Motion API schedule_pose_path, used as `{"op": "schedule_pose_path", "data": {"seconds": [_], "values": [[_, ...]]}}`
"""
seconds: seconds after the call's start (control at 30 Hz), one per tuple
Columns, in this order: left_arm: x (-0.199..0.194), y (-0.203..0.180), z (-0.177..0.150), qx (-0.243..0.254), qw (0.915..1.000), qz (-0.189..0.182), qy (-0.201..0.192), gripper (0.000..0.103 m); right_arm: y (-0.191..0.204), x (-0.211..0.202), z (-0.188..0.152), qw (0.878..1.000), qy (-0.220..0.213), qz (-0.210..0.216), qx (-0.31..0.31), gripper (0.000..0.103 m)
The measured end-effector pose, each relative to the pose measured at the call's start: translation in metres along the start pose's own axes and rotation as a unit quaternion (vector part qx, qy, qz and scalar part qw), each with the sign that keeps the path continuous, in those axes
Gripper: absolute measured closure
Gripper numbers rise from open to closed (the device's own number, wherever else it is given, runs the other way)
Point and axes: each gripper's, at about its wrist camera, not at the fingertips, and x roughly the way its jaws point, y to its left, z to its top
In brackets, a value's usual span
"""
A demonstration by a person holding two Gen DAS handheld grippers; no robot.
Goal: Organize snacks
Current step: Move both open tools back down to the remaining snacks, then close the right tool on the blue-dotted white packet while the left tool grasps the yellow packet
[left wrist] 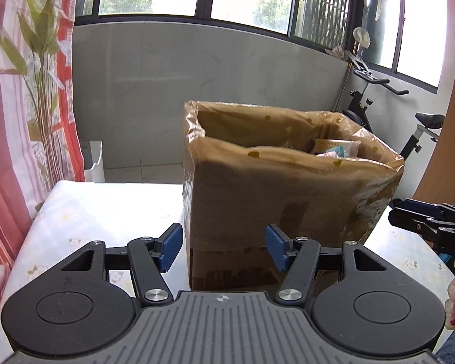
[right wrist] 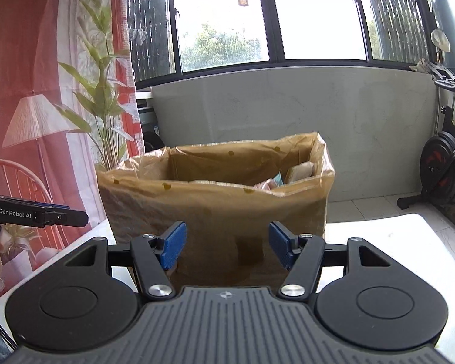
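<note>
A cardboard box lined with a translucent brown plastic bag [left wrist: 288, 188] stands on the table; it also shows in the right wrist view [right wrist: 215, 206]. Snack packets [left wrist: 333, 147] lie inside at its far right, also seen in the right wrist view [right wrist: 288, 177]. My left gripper [left wrist: 224, 247] is open and empty, just in front of the box's left side. My right gripper [right wrist: 227, 247] is open and empty, in front of the box's near wall. Each gripper shows in the other's view: the right gripper [left wrist: 433, 221] and the left gripper [right wrist: 36, 214].
The table has a pale floral cloth [left wrist: 85, 218]. A red and white curtain with a plant print [left wrist: 30, 91] hangs at the left. An exercise bike [right wrist: 446, 166] stands at the right by the grey wall and windows. A white bin [left wrist: 92, 160] stands on the floor.
</note>
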Motion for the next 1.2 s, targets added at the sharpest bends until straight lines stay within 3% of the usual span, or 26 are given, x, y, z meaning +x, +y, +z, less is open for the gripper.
{"op": "schedule_pose_path", "data": {"seconds": [0.23,0.43,0.57,0.73,1.07,1.17,1.2], "values": [[0.012,0.007,-0.026,-0.004,0.9997,0.013,0.02,0.04,-0.001,0.025,-0.031,0.997,0.072,0.007,0.033,0.039],[0.015,0.019,-0.037,-0.01,0.9992,0.03,0.026,0.04,0.026,0.065,-0.051,0.989,0.142,0.046,0.009,0.039],[0.016,0.029,-0.045,-0.021,0.9982,0.043,0.037,0.04,0.041,0.088,-0.06,0.983,0.168,0.07,-0.032,0.032],[0.017,0.039,-0.052,-0.037,0.997,0.052,0.044,0.04,0.052,0.107,-0.073,0.973,0.203,0.077,-0.075,0.031],[0.022,0.031,-0.057,-0.032,0.9966,0.047,0.059,0.04,0.06,0.127,-0.087,0.959,0.246,0.111,-0.083,0.025],[0.024,0.029,-0.059,-0.03,0.9963,0.044,0.068,0.04,0.058,0.127,-0.093,0.958,0.252,0.117,-0.077,0.032],[0.025,0.028,-0.059,-0.03,0.9962,0.043,0.069,0.04,0.055,0.124,-0.092,0.959,0.245,0.121,-0.069,0.042]]}}
